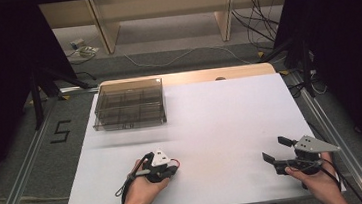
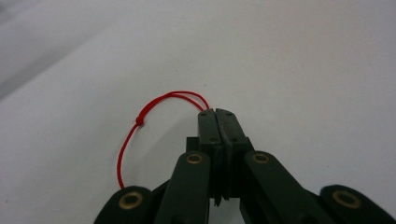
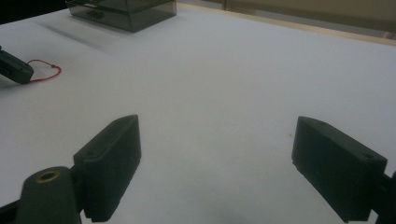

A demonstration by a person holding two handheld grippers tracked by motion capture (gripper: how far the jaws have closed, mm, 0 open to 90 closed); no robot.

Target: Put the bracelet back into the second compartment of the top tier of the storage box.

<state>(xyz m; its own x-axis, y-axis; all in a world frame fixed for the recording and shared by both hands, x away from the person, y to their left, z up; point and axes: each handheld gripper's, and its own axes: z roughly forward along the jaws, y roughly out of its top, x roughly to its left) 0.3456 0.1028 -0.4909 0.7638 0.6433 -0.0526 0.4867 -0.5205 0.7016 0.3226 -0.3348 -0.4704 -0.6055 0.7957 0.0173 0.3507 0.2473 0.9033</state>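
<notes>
**Two grippers low on the table, red cord pinched at the left one**

Two grippers sit near the table's [image 1: 230,117] front edge, well apart, on a bare white top. Largest thing out there: smoky compartment box [image 1: 129,104] at the far left corner, lid down, well away from both hands.

Right gripper [image 1: 280,148]: jaws spread wide, nothing between them; in the right gripper view the white surface shows through the gap. It aims roughly toward the left hand.

Left gripper [image 2: 218,122]: jaws pressed together, pads meeting. A thin red cord [image 2: 140,122] runs out of the pinched tips, so the grip looks to be on the cord itself. From the tips it arcs away, passes a small knot [image 2: 139,120], then curves back down beside the gripper's body. In the high view a bit of red shows just right of the left gripper [image 1: 168,169]; in the right gripper view the loop [image 3: 45,71] lies flat on the table by those dark tips.

Key relation: the loop's free part lies just outside the left tips, toward the right hand. Left hand is at it already; the right is far off with open table between. Judging by that, any next handling starts from the left, or the right crosses over to meet the loop.
</notes>
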